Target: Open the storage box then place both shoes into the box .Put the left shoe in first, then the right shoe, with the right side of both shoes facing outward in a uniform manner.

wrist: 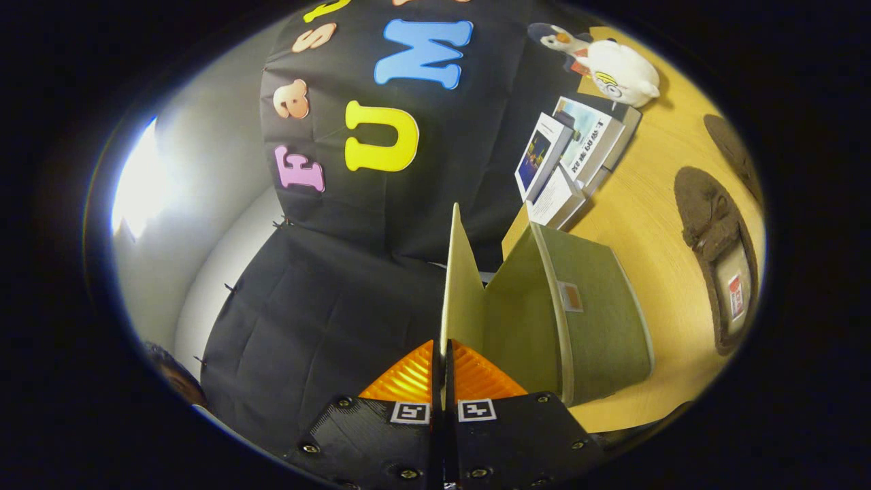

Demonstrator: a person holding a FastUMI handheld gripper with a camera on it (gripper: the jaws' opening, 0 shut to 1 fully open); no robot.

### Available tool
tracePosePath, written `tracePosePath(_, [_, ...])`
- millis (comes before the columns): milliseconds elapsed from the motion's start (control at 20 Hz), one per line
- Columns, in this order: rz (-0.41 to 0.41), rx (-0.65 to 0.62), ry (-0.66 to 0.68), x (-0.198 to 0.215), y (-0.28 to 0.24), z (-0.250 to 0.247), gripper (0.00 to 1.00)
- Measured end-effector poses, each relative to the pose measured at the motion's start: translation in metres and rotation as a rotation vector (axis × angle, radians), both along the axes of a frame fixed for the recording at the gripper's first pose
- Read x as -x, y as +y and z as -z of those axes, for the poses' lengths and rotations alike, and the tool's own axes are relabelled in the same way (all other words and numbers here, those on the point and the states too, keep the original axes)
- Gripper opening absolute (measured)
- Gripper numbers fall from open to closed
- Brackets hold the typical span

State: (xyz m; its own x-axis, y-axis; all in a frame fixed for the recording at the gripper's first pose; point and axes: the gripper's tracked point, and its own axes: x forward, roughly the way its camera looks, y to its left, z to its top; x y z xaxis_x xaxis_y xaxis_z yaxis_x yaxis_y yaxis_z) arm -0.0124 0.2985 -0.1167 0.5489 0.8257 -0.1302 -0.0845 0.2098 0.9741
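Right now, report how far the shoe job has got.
Done: nothing fully. In hand: the gripper is shut on the lid of the storage box, swinging it up, so the box is partly open. Left: both shoes; one brown shoe lies on the table beyond the box, the other shoe past it.

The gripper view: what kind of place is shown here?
Probably a staged recording booth with a wooden table: black cloth wall, green storage box, brown slipper, books, plush toy. The gripper is shut on the box's lid.
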Motion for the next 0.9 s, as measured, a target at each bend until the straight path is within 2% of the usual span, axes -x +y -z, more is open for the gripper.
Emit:
tracePosePath(400, [-0.06,0.118,-0.104,-0.005,0.052,-0.051,0.01])
tracePosePath(900, [-0.126,0.208,-0.215,-0.003,0.13,-0.078,0.03])
